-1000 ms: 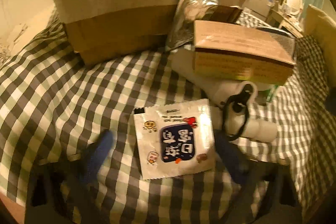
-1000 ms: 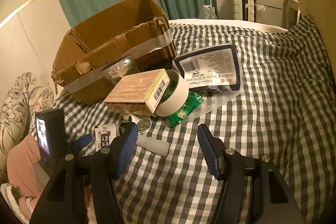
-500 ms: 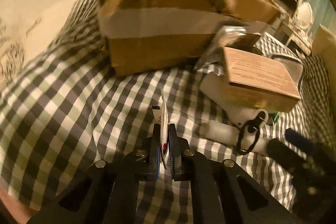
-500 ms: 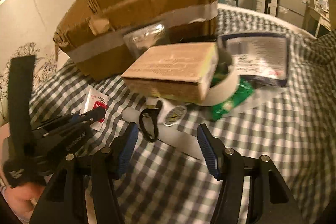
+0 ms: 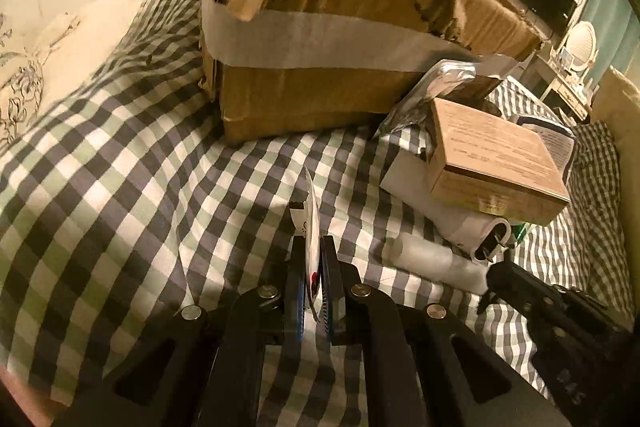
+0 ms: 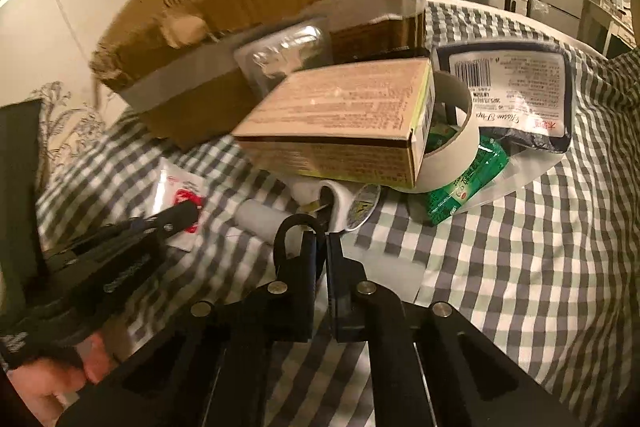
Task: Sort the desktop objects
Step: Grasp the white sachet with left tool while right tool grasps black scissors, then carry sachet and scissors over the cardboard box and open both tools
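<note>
Already the left gripper [image 5: 311,247] has its fingers pinched flat on a small white sachet [image 5: 310,215], which stands on edge between the pads, its long side running straight ahead toward twelve o'clock. Dead ahead of it, at twelve, sits the cardboard box [image 5: 320,75] on the checked cloth [image 5: 120,167]. By my reading that open box is where the sachet goes, so the coming move turns on lifting it over the taped near wall, which rises well above the fingertips.

The right gripper [image 6: 320,247] has its fingers pressed together on the black clip ring [image 6: 296,231] that hangs from a white tube [image 6: 260,217]. The ring loops up at eleven o'clock from the pads, and the tube lies across the view, its long axis running from nine toward two, partly tucked under the brown carton [image 6: 344,115]. From this hand the box is at eleven o'clock, beyond the carton and the roll of tape [image 6: 456,147], so the left hand has the clearer, nearer path to it.
</note>
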Demonstrator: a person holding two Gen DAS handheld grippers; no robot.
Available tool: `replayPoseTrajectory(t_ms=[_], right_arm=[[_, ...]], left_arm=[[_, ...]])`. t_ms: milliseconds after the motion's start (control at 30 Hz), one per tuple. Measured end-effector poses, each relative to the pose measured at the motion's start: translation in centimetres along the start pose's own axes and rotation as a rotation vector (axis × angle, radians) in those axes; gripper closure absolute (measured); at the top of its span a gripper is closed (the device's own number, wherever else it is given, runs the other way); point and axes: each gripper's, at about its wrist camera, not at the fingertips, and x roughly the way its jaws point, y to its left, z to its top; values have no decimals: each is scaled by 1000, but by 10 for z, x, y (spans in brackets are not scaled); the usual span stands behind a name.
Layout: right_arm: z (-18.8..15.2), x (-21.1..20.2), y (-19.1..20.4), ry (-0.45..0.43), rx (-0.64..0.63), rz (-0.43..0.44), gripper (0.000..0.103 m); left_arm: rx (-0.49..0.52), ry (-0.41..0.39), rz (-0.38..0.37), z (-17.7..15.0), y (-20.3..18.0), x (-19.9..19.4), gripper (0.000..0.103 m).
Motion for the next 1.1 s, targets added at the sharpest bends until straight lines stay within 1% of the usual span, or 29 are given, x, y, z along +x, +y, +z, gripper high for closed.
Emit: replayPoseTrajectory(t_ms=[100,267,400,567,600,700,733,867,933,1000,1100], right_arm=[[-3,-17,4,-23,-3,18,99],[-6,-41,10,-57,3,33,99],[-9,-65,15,-98,23,59,98],[4,-89,22,-140,18,88,98],[9,-95,23,-153,14,95,98],[31,-106,27,-191,0,115,98],[39,-109,28,-205,-3,124,98],[84,-111,35,-253,-25,166,98],[101,-106,38,-266,-32,170,98],[122,-97,40,-281,-35,178,98],[148,-74,40,-273,-10,196,98]], left_arm=[[26,-20,-2,-5,-2,-8,96],[33,-49,-40,-6,-5,-28,96],[35,-98,-71,7,-15,-49,96],[29,-158,-123,23,-21,-82,96],[22,-167,-145,28,-22,-90,96],[16,-201,-176,43,-22,-111,96],[8,-225,-192,52,-22,-121,96],[4,-291,-221,87,-21,-143,96],[28,-321,-212,107,-23,-145,96],[38,-327,-203,124,-24,-138,96],[11,-319,-193,150,-19,-116,96]])
